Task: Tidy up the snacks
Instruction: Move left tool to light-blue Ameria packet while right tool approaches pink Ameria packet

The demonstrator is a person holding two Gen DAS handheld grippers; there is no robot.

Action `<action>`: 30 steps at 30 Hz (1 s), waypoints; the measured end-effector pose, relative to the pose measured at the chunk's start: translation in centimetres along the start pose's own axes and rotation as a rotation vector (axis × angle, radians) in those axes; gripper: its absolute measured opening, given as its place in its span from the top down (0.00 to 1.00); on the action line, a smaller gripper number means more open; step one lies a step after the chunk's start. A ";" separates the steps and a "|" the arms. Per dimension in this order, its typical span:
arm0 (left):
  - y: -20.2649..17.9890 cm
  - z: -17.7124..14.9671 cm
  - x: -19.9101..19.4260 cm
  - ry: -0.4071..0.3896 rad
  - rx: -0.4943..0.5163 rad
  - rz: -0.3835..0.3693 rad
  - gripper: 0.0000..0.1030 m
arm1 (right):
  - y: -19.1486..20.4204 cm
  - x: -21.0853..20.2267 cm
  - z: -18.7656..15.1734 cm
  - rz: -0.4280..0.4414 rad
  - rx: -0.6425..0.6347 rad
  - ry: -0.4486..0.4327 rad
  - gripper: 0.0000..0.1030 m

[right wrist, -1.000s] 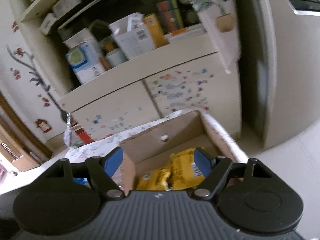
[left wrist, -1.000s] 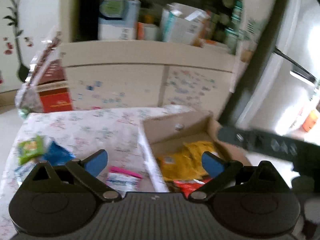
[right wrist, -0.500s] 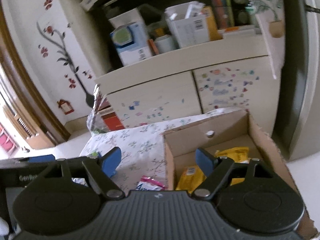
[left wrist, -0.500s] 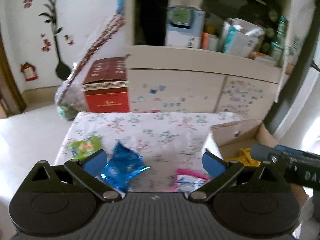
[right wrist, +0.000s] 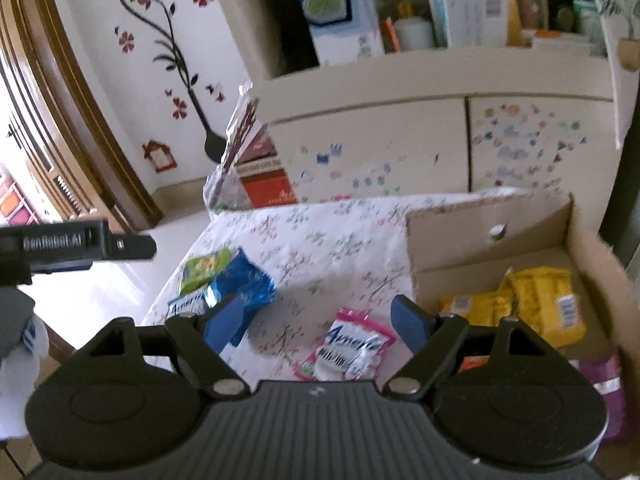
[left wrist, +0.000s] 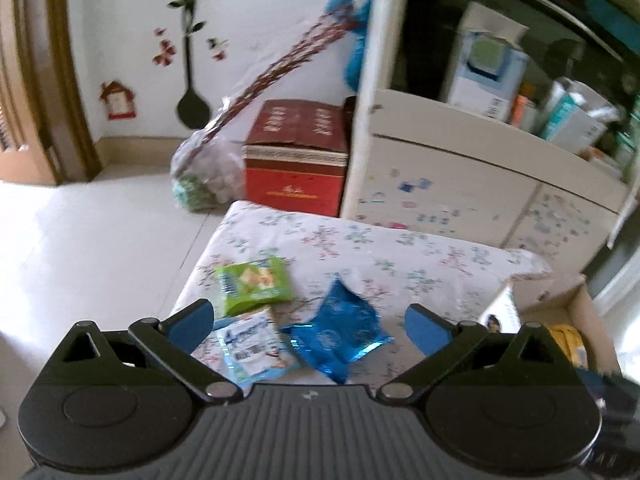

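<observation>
Left gripper (left wrist: 308, 320): blue-padded fingers spread wide, nothing between them. It hovers above the near left part of the desk (left wrist: 400, 248), which is covered with a white floral-print cloth. Between and just beyond the fingertips lie three snack packets. A crinkled blue foil packet (left wrist: 340, 330) sits in the middle. A white-and-light-blue packet with blue lettering (left wrist: 252, 344) lies beside it on the left, close to the left finger. A green packet (left wrist: 254, 284) lies just beyond the white-and-light-blue one, touching or overlapping its far edge.

Right gripper (right wrist: 316, 322): fingers likewise spread, holding nothing. Between the fingertips, on the cloth, lies a pink-and-white packet with blue lettering (right wrist: 346, 350). In the right wrist view the blue foil packet (right wrist: 248, 286) is partly hidden behind the left finger.

To the right of the pink-and-white packet stands an open brown cardboard box (right wrist: 480, 224) on the right end of the desk. Inside it lie yellow snack packets (right wrist: 540, 304), with something orange-red just visible at the near edge.

Beyond the desk stands a cream cabinet with sticker-marked doors (right wrist: 400, 144). A red carton (left wrist: 296, 156) sits on the floor at its left.
</observation>
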State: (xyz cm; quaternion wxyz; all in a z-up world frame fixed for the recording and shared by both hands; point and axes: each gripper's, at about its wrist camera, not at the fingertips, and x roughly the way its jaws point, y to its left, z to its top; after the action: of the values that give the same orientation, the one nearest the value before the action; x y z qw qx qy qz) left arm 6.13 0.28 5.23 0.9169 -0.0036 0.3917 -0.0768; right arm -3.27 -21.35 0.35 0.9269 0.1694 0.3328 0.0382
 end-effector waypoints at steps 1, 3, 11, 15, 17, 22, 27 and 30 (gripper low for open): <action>0.5 0.1 0.3 0.005 -0.016 0.012 0.00 | 0.2 0.4 -0.2 -0.001 0.004 0.012 0.21; 1.5 0.3 0.9 0.016 -0.049 0.035 0.00 | 0.6 1.3 -0.6 0.004 0.016 0.039 0.21; 5.2 0.3 4.0 0.085 -0.148 0.107 0.00 | 2.1 4.9 -2.4 -0.032 0.032 0.140 0.21; 6.6 -0.2 6.0 0.132 -0.154 0.142 0.00 | 2.3 6.5 -3.0 -0.104 0.051 0.170 0.20; 6.9 -0.5 7.0 0.154 -0.161 0.154 0.00 | 2.5 7.3 -3.3 -0.153 0.037 0.179 0.19; 7.1 -1.2 9.2 0.206 -0.184 0.148 0.00 | 2.6 9.1 -3.9 -0.222 0.046 0.199 0.19; 6.6 -1.4 11.2 0.222 -0.202 0.155 0.00 | 2.7 10.0 -3.8 -0.265 0.037 0.178 0.17; 6.3 -1.5 12.4 0.234 -0.210 0.164 0.00 | 2.7 10.6 -3.8 -0.276 0.038 0.177 0.17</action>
State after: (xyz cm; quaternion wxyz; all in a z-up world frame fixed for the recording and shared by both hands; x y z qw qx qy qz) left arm 14.32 4.79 -5.13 0.8629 -0.0585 0.5004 0.0398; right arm 2.67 -15.75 -7.88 0.8870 0.1354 0.4340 -0.0808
